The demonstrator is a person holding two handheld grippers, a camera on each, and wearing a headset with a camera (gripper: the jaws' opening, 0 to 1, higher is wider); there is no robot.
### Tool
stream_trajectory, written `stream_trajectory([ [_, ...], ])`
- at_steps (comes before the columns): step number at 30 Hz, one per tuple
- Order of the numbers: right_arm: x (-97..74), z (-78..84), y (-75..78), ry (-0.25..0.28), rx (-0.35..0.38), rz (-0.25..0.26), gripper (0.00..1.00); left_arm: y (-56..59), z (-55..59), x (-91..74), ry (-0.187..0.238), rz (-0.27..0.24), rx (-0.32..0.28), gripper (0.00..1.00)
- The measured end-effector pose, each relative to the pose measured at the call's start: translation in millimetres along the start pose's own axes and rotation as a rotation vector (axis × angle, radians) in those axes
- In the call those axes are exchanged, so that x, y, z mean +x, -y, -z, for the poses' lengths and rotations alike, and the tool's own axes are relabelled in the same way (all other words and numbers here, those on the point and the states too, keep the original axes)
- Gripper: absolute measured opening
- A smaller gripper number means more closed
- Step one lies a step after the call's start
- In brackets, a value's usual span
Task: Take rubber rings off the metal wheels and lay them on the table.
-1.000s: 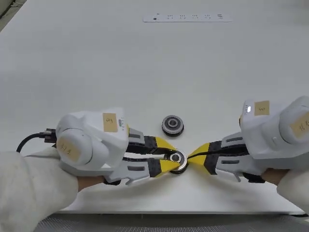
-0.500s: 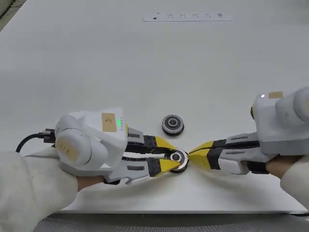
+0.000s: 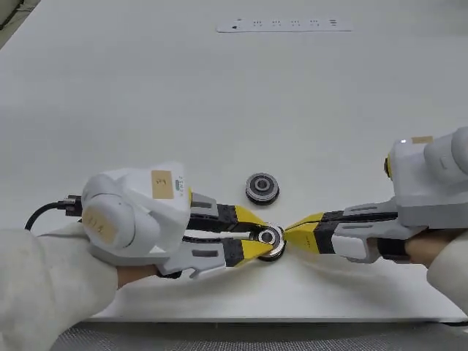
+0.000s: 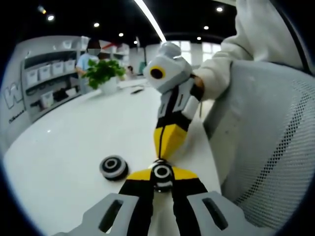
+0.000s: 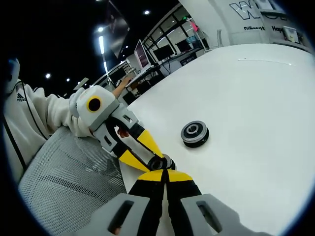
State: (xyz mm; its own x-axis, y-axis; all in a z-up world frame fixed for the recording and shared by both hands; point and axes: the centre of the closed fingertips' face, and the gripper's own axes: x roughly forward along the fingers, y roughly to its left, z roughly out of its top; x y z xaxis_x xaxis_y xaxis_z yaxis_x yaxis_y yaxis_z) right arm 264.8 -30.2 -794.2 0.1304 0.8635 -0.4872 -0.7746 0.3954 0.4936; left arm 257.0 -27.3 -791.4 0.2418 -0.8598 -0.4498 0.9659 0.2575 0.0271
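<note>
Presently, in the head view, the left tongs (image 3: 257,235) were clamped on the held wheel (image 3: 270,238), one jaw on each side of it, low over the table (image 3: 219,110). The right tongs (image 3: 291,232) met it from the opposite side. Their jaws were drawn narrow, with the points touching the rim where the rubber ring (image 3: 278,249) sat. The second wheel (image 3: 261,188) lay just beyond both sets of tips, apart from them, its ring on.

In the left gripper view, the held wheel (image 4: 161,173) sat between that gripper's own yellow tips. The right tongs (image 4: 162,151) came onto its far edge. The second wheel (image 4: 114,167) lay off to the left of the tips.

In the right gripper view, that gripper's own jaws were all but closed, with the held wheel (image 5: 160,162) right at their points and the left tongs behind it.

Risk, as judged: a thin pinch could slip off the rubber. A hard pull could drag the wheel out of the left jaws. A ring released suddenly could drop off the near table edge, which was close beneath the tongs.

Unclear: whether any rubber was actually caught between the right jaws could not be told. The ring's dark band merged with the jaw shadows, and the left jaws covered part of the wheel.
</note>
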Motion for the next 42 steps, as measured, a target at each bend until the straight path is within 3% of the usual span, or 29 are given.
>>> stream_trajectory([
  [42,-0.8,-3.1,-6.7,0.015,0.019,-0.034,0.00,0.6,-1.6,0.4,0.002,0.003,0.006,0.14],
])
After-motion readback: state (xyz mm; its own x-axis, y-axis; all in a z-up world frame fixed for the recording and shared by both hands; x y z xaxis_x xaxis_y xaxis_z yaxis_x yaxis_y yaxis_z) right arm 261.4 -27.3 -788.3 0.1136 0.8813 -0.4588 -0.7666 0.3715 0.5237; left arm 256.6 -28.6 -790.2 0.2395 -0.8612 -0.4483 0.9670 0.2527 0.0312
